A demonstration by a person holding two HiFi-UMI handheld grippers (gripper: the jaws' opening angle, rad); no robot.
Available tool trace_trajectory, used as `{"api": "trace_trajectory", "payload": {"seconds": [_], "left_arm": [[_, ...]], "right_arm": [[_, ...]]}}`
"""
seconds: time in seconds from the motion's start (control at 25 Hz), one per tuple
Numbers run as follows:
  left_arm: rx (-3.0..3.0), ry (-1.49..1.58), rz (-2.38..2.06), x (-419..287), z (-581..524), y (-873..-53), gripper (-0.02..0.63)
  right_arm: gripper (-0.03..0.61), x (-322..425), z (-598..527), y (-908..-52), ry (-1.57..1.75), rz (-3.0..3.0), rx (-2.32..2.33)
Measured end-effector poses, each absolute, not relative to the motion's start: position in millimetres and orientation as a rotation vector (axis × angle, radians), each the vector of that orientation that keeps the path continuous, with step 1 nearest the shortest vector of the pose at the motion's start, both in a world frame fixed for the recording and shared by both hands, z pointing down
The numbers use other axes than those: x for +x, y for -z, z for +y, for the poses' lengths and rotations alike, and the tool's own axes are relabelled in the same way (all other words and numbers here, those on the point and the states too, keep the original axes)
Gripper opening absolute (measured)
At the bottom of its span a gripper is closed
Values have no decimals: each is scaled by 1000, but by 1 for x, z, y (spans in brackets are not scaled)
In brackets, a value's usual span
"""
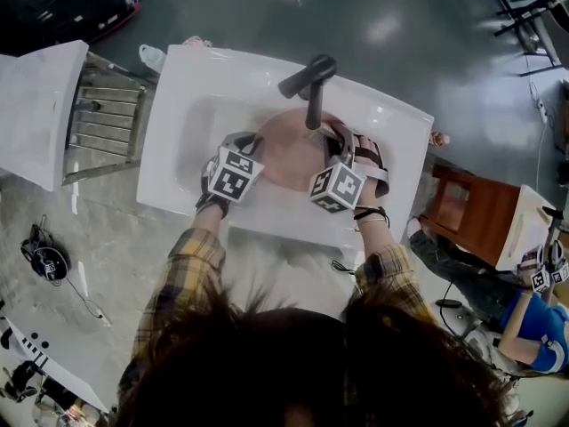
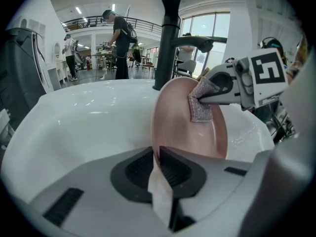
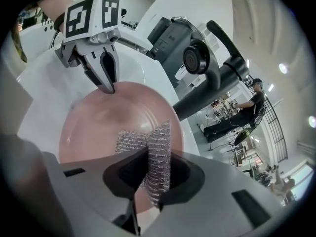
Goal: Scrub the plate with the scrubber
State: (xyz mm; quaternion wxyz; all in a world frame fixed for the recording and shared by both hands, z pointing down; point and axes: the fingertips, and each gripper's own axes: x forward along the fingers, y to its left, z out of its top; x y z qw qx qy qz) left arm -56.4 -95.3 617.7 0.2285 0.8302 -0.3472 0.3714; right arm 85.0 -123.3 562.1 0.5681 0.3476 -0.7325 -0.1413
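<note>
A pink plate stands tilted on edge in the white sink, under the black faucet. My left gripper is shut on the plate's near rim and holds it up; from the right gripper view its jaws pinch the far rim of the plate. My right gripper is shut on a silver mesh scrubber, which lies pressed against the plate's face. Seen from the left gripper view, the scrubber sits on the plate's upper right part.
A metal drying rack stands left of the sink. A wooden cabinet is at the right. People stand far off in the hall behind the faucet. A cable and headset lie on the floor.
</note>
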Motion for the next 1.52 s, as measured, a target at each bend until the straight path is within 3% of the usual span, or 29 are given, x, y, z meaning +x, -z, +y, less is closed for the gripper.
{"api": "trace_trajectory", "payload": {"seconds": [0.92, 1.52], "left_arm": [[2272, -1018, -976, -58, -97, -617, 29], [2260, -1021, -978, -58, -98, -619, 29]], "right_arm": [[84, -11, -130, -568, 420, -1826, 679], [83, -29, -91, -603, 314, -1855, 560]]}}
